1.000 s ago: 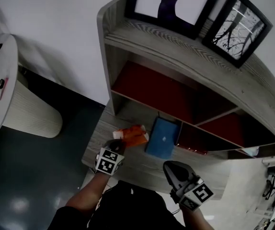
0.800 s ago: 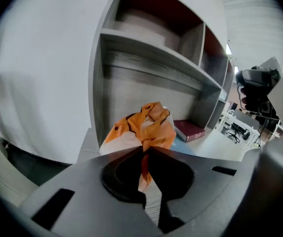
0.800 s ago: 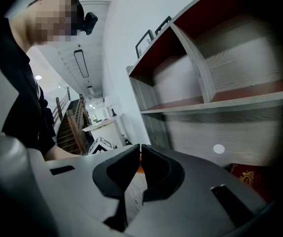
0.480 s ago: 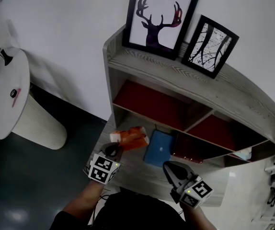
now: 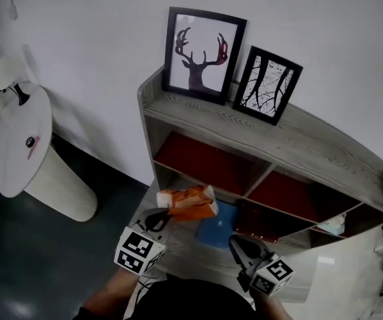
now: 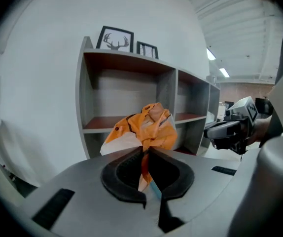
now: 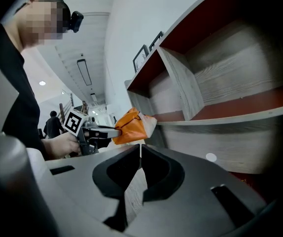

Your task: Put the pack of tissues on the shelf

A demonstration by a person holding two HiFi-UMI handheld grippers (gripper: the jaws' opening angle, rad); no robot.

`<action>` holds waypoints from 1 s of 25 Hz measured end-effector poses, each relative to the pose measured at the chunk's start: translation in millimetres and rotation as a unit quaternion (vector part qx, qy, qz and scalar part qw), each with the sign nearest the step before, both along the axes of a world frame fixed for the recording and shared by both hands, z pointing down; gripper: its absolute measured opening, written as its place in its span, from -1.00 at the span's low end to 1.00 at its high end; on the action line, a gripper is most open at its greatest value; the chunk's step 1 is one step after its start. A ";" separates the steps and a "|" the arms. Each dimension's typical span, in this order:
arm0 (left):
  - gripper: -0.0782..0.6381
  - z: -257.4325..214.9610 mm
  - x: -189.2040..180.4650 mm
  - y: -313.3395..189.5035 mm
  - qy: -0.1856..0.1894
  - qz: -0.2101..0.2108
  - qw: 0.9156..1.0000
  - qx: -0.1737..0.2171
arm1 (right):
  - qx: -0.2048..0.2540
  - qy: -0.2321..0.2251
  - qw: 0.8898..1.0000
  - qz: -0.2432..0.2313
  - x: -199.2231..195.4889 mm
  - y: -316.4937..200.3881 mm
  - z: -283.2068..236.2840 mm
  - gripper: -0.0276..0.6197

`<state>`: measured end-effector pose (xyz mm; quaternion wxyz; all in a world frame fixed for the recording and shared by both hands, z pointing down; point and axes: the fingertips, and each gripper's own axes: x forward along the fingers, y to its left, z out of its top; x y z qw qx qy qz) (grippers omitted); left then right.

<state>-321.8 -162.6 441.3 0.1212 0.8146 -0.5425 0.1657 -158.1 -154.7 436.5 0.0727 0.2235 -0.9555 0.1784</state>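
The pack of tissues [image 5: 190,202] is orange and white, crumpled at one end. My left gripper [image 5: 162,217] is shut on that end and holds the pack in the air, in front of the shelf's left compartment [image 5: 208,160]. In the left gripper view the pack of tissues [image 6: 145,131] hangs just past my left gripper [image 6: 147,152], level with the shelf board. My right gripper [image 5: 237,241] is shut with nothing in it, low at the right. In the right gripper view, the pack of tissues [image 7: 131,126] shows left of my right gripper [image 7: 140,151].
The grey wooden shelf [image 5: 298,145] has red-backed compartments and two framed pictures [image 5: 199,55] on top. A blue book [image 5: 215,228] lies on the low ledge beside a dark red book [image 5: 261,220]. A round white table [image 5: 18,139] stands at the left.
My left gripper has lifted the pack of tissues off the low ledge, up to the level of the shelf's compartments. The right gripper has shifted only slightly.
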 end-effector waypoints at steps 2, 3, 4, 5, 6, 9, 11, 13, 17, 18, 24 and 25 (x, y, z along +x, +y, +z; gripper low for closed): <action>-0.71 -15.9 6.6 -1.6 0.004 0.005 1.000 0.012 | -0.001 0.009 1.000 0.002 6.6 -0.4 -1.4 -0.85; -0.71 -23.0 9.3 -3.6 0.004 0.007 1.000 0.019 | -0.001 0.008 1.000 0.003 9.7 -1.0 -1.9 -0.85; -0.71 -29.4 11.4 -6.2 0.001 0.007 1.000 0.026 | -0.003 0.001 1.000 0.006 12.2 -1.4 -3.1 -0.85; -0.71 -35.1 13.1 -9.6 -0.004 0.006 0.999 0.033 | -0.007 -0.009 1.000 0.009 14.3 -1.7 -4.4 -0.85; -0.71 -40.0 14.5 -13.8 -0.009 0.005 0.999 0.040 | -0.011 -0.017 1.000 0.012 16.5 -2.0 -5.0 -0.85; -0.71 -50.6 18.0 -29.4 -0.022 0.006 0.998 0.055 | -0.016 -0.022 0.999 0.017 22.5 -2.6 -3.5 -0.85; -0.71 -52.5 19.6 -40.0 -0.033 0.007 0.998 0.060 | -0.016 -0.023 0.999 0.017 25.4 -2.8 -3.3 -0.85; -0.71 -50.5 19.8 -49.9 -0.044 0.007 0.997 0.060 | -0.015 -0.020 1.000 0.019 27.9 -4.3 -2.8 -0.85; -0.71 -44.5 15.5 -70.6 -0.057 0.004 0.997 0.060 | -0.008 -0.002 1.000 0.020 30.6 -7.4 0.5 -0.85; -0.71 -44.0 14.3 -75.9 -0.059 0.003 0.996 0.061 | -0.010 -0.005 1.000 0.020 29.9 -7.5 -0.3 -0.85; -0.71 -43.1 7.8 -103.0 -0.072 -0.006 0.996 0.060 | -0.024 -0.017 0.999 0.027 28.7 -7.5 -2.3 -0.85; -0.71 -42.8 6.4 -107.6 -0.077 -0.009 0.995 0.061 | -0.027 -0.021 0.999 0.029 28.8 -7.6 -3.0 -0.85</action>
